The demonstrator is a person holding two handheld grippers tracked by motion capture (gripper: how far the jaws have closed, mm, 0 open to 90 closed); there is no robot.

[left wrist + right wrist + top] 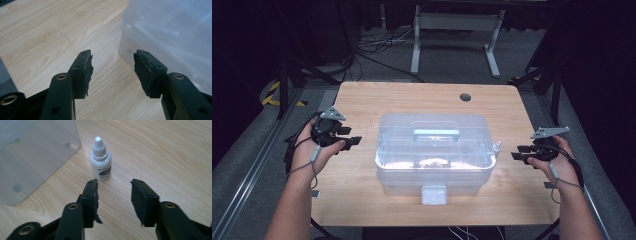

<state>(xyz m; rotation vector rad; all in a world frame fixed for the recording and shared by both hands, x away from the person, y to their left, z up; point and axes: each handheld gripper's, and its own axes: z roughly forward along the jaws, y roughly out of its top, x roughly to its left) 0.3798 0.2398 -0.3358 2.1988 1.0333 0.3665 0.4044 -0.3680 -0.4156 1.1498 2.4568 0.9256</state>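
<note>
A clear plastic storage box (434, 150) with a lid, a pale handle and a front latch (434, 194) sits mid-table. A small white dropper bottle (100, 160) with a dark label stands upright by the box's right end (497, 147). My left gripper (353, 142) hovers left of the box, open and empty; its jaws point at the box's corner (165, 37). My right gripper (518, 152) is held right of the box, open, with the bottle just beyond its fingertips (92, 192).
The wooden table (362, 105) has a round cable hole (465, 97) at the back right. Something pale lies inside the box, unclear through the lid. Beyond the table are a white frame, cables and dark stands on the floor.
</note>
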